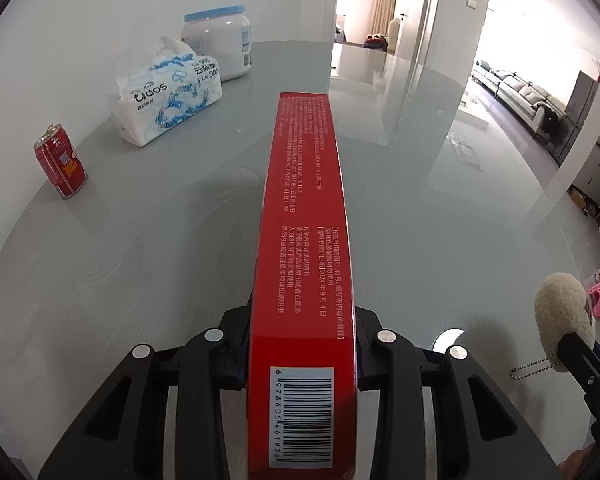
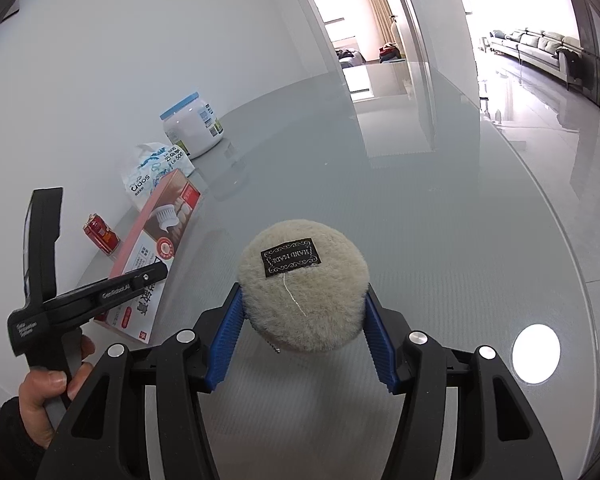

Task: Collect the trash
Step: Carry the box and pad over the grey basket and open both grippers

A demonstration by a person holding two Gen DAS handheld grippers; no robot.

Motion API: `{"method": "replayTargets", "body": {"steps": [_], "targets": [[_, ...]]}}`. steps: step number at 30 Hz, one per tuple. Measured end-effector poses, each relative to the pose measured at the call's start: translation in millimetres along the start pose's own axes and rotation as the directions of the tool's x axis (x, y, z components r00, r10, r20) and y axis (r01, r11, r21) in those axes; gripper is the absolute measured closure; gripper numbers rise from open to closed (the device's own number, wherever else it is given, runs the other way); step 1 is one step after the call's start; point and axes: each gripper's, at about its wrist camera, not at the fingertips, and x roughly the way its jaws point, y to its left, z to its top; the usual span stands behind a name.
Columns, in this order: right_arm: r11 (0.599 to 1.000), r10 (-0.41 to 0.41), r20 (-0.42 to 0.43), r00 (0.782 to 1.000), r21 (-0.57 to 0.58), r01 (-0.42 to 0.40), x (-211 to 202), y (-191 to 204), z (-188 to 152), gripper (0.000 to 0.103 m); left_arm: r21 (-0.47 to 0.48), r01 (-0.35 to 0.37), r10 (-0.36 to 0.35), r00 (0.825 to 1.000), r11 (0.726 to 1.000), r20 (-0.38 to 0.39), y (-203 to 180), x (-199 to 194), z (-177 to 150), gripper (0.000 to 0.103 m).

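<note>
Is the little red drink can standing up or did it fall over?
Standing up. The small red drink can rests on its base on the grey glass table, its silver top facing upward, in both wrist views. Its lean looks like lens distortion.

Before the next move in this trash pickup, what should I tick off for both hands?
1. Left hand-held gripper shut on the red box: ok.
2. Right hand-held gripper shut on the fluffy round pad: ok.
3. Red box lifted off the table: cannot tell.
4. Red can left upright, untouched: ok.
5. Tissue pack and white jar apart from both grippers: ok.
6. Trash bin in view: not ok.
</note>
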Motion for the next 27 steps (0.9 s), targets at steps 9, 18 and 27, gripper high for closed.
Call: {"method": "replayTargets", "body": {"steps": [9, 18, 27], "targets": [[0.996, -0.09, 0.081, 0.993, 0.038, 0.087, -68.1, -17.9, -18.4, 0.048, 0.116, 0.151, -0.158, 0.986, 0.982, 0.05, -49.7, -55.1, -25.2, 0.069], [0.962, -0.247, 0.169, 0.954, 0.159, 0.221, -160.2, -67.2, -60.8, 0.048, 0.304, 0.316, -0.346, 0.937, 0.899, 0.047, -128.0, -101.1, -60.0, 0.069], [0.878, -0.432, 0.172, 0.885, 0.306, 0.369, -231.0, -120.5, -118.2, 0.048, 0.447, 0.462, -0.495, 0.868, 0.766, -0.048, -201.2, -111.9, -100.9, 0.069]]}}
